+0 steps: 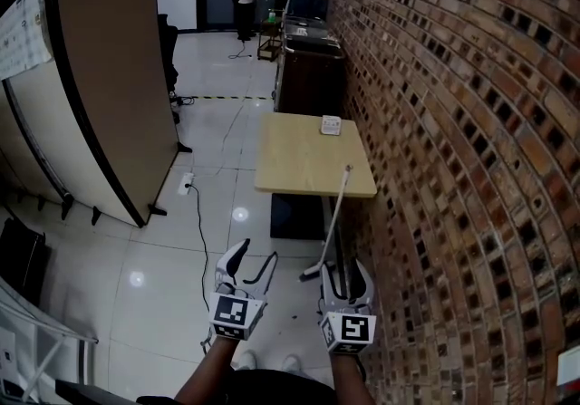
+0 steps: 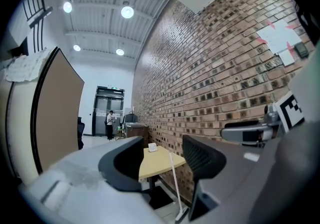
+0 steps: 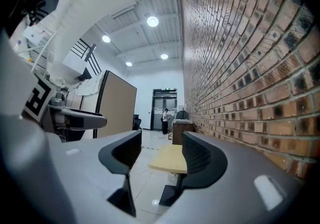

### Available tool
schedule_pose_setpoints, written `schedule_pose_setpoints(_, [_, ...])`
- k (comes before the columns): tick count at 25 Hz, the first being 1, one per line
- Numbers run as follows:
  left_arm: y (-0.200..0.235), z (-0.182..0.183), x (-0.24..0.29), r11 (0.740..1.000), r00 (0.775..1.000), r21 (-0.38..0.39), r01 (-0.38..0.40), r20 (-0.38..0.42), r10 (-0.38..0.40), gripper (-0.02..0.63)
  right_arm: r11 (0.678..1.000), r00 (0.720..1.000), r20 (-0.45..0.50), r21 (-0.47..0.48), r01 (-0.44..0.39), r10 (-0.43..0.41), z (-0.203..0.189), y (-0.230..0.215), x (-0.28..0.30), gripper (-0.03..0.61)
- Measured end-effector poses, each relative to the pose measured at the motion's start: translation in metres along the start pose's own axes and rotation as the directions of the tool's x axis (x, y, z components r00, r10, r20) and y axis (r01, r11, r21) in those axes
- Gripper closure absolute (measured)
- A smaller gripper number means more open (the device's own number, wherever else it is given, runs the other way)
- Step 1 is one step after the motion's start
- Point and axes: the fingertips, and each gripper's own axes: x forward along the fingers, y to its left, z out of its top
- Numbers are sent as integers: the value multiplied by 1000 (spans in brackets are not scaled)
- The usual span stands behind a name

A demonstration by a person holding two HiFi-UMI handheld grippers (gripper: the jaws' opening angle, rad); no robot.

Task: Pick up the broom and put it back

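broom (image 1: 332, 220) | white handle | tilted, upper end leaning on table (image 1: 299, 159) edge | head on floor (image 1: 227, 249)

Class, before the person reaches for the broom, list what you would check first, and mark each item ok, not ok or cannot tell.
1. Left gripper open, nothing between its jaws: ok.
2. Right gripper open, nothing between its jaws: ok.
3. Broom in plain sight, handle leaning on the table edge, head on the floor: ok.
4. Handle bare, nothing around it to block a grasp: ok.
5. Broom reachable without a step forward: cannot tell.
6. Place where the broom belongs is in view: cannot tell.
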Motion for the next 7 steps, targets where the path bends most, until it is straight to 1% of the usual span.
schedule_pose_setpoints(2, [0, -1, 0, 1000, 1000, 0, -6, 1, 6, 371, 1000, 1000, -2, -8, 5, -5, 1, -2, -1, 323])
schedule_pose_setpoints(7, [2, -2, 0, 999, 999, -6, -53, 4, 53, 371, 1000, 1000, -3, -12, 28, -28, 2, -11, -4, 300])
